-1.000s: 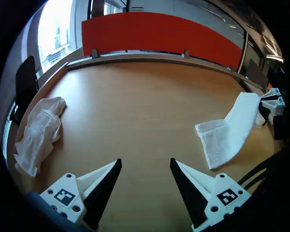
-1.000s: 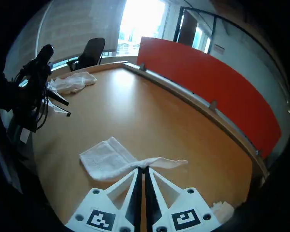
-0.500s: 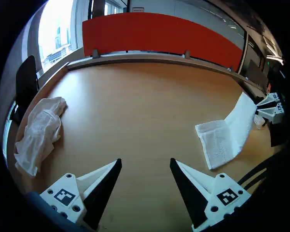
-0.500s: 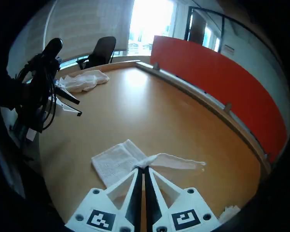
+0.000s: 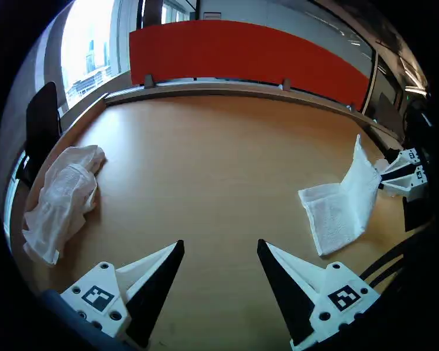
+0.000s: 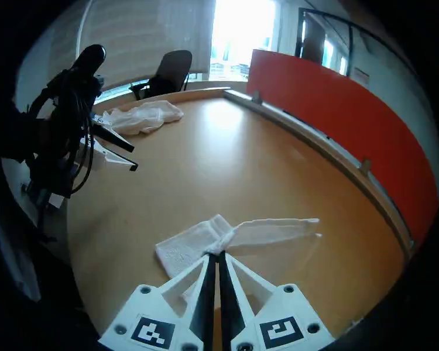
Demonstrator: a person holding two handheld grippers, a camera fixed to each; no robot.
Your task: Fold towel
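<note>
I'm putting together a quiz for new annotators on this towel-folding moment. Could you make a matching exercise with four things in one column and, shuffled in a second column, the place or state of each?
Column one:
1. left gripper
2. right gripper
3. crumpled cloth
4. red divider

Column two:
A. stands along the far edge of the table
B. fingers shut on the partly lifted towel
C. lies in a heap near the black chair
D. fingers open, holding nothing

Pairs: 1-D, 2-B, 3-C, 4-A
</note>
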